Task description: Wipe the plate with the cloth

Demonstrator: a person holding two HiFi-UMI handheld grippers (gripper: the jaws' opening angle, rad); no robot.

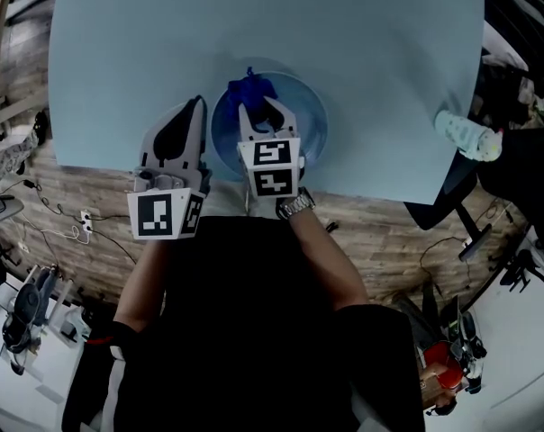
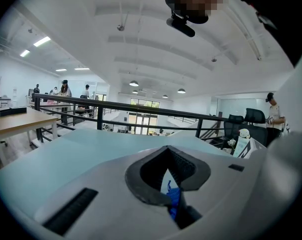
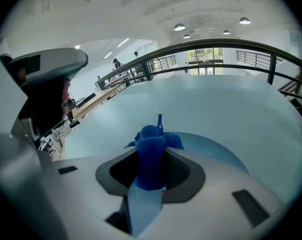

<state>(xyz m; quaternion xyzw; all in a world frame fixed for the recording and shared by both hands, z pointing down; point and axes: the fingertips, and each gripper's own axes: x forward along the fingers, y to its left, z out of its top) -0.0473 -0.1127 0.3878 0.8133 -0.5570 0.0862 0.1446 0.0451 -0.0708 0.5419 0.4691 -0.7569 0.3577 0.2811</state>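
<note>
A round blue plate (image 1: pixel 303 124) lies on the pale blue table (image 1: pixel 362 43), close to its near edge. My right gripper (image 1: pixel 258 108) is over the plate's left half, shut on a bunched dark blue cloth (image 1: pixel 251 86) that sticks out past its tips at the plate's far rim. In the right gripper view the cloth (image 3: pixel 151 154) fills the gap between the jaws, with the plate (image 3: pixel 216 149) beyond. My left gripper (image 1: pixel 197 106) sits just left of the plate, its jaws shut on nothing. A sliver of blue shows through them in the left gripper view (image 2: pixel 167 150).
A white and pale green object (image 1: pixel 468 135) lies at the table's right edge. The near table edge (image 1: pixel 119 165) runs under both grippers, with wooden floor, cables and office chairs below. A dark railing (image 2: pixel 116 106) runs beyond the table.
</note>
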